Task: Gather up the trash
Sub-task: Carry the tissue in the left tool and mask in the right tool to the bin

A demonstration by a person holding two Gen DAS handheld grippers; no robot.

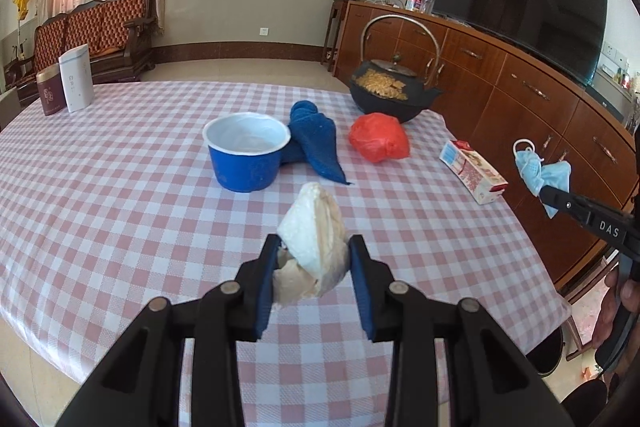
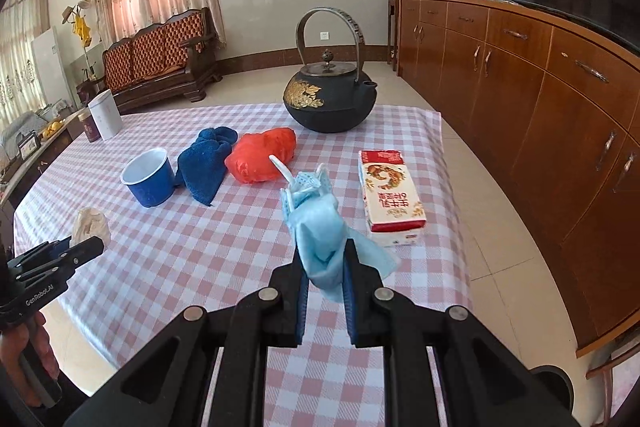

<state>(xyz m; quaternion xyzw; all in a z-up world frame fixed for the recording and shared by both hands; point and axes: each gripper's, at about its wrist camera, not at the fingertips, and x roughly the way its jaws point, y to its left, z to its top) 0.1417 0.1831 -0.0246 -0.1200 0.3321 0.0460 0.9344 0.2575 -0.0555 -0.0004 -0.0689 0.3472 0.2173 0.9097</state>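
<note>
While I watch from afar, my left hand-held gripper (image 1: pixel 314 251) clamps a crumpled tissue wad (image 1: pixel 314 227) above the checkered desk (image 1: pixel 120 207), nearer me than the blue cup (image 1: pixel 246 157). My right hand-held gripper (image 2: pixel 325 259) pinches a blue face mask (image 2: pixel 320 227) left of the milk carton (image 2: pixel 390 197), well in front of the iron teapot (image 2: pixel 330 99).

The right gripper (image 1: pixel 546 193) carried white letters "DAS", the left gripper (image 2: pixel 86 247) carried "GenRobot.AI", and the milk carton (image 2: pixel 390 195) showed Chinese characters, upside down and not readable.
</note>
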